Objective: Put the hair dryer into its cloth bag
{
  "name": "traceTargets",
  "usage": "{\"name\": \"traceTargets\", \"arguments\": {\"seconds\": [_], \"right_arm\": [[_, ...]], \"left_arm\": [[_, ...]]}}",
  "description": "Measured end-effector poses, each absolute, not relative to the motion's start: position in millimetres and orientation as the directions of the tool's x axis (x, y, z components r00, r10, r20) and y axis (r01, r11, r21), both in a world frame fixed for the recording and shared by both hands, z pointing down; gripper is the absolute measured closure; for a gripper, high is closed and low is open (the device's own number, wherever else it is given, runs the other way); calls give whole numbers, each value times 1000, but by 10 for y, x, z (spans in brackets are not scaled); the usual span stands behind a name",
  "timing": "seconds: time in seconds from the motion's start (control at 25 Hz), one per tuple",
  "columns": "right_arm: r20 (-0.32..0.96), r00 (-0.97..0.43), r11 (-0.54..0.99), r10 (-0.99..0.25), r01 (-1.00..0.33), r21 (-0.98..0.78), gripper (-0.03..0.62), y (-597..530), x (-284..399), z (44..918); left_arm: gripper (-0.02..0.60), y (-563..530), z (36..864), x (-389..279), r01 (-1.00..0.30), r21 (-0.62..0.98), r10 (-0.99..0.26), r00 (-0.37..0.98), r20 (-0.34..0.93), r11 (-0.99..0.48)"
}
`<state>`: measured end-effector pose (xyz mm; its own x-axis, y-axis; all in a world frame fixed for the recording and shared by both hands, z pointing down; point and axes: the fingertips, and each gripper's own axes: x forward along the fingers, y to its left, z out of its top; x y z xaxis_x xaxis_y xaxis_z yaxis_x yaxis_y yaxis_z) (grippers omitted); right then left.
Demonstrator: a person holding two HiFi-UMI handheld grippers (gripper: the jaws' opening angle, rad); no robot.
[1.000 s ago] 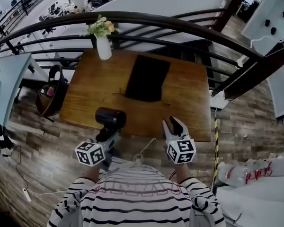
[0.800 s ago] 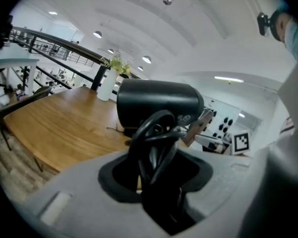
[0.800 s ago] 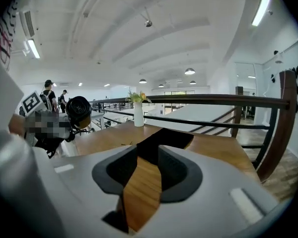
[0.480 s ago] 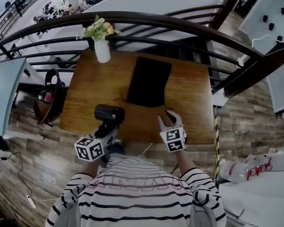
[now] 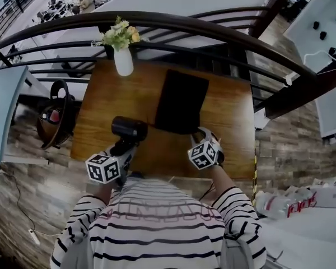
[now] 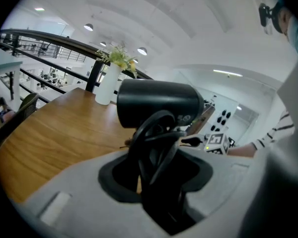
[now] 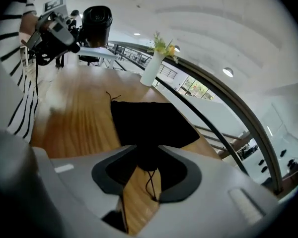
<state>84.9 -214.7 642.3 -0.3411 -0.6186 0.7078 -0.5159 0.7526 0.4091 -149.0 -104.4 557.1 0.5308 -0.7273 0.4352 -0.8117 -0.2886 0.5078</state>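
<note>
A black hair dryer (image 5: 129, 129) hangs over the near left part of the wooden table (image 5: 229, 116). My left gripper (image 5: 125, 148) is shut on its handle, where the cord is coiled; in the left gripper view the dryer's barrel (image 6: 159, 103) lies crosswise above the left gripper (image 6: 156, 150). The black cloth bag (image 5: 181, 101) lies flat in the middle of the table. My right gripper (image 5: 205, 133) stands open at the bag's near right corner. In the right gripper view the bag (image 7: 151, 125) runs down between the jaws of the right gripper (image 7: 146, 170), and its drawstring (image 7: 150, 182) trails on the wood.
A white vase of flowers (image 5: 123, 60) stands at the table's far left corner. A dark curved railing (image 5: 213, 29) runs behind the table. A dark chair (image 5: 56, 114) stands left of the table. A person in a striped shirt (image 5: 162, 228) holds the grippers.
Both grippers moved forward over the table. The right gripper sank, rolled and came to the bag's near corner. The dryer stayed in the left gripper.
</note>
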Motion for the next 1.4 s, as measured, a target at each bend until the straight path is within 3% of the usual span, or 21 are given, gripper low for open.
{"name": "traceTargets", "arguments": {"seconds": [0.16, 0.48, 0.76, 0.8, 1.0, 1.28, 1.4], "right_arm": [[758, -297, 792, -580, -425, 439, 476, -2324, 869, 6624], [836, -215, 861, -505, -68, 503, 487, -2493, 791, 6890], [870, -166, 878, -464, 45, 477, 537, -2561, 775, 7075], [875, -164, 882, -456, 45, 469, 566, -2551, 776, 7083], [905, -195, 925, -379, -69, 373, 580, -2482, 740, 7052], [873, -445, 908, -199, -419, -6, 582, -2342, 422, 6742], [825, -542, 855, -162, -495, -157, 582, -2281, 273, 6595]], "left_arm": [[416, -1124, 5639, -1566, -813, 512, -724, 527, 444, -278], [416, -1229, 5751, -1762, -820, 523, -726, 504, 468, -233], [416, -1287, 5838, -1844, -820, 533, -727, 494, 477, -208], [417, -1288, 5846, -1844, -820, 534, -726, 494, 478, -206], [417, -1262, 5886, -1844, -820, 537, -725, 491, 484, -197], [416, -1162, 5946, -1830, -827, 528, -714, 488, 502, -194], [416, -1115, 5994, -1806, -829, 522, -701, 494, 515, -201]]}}
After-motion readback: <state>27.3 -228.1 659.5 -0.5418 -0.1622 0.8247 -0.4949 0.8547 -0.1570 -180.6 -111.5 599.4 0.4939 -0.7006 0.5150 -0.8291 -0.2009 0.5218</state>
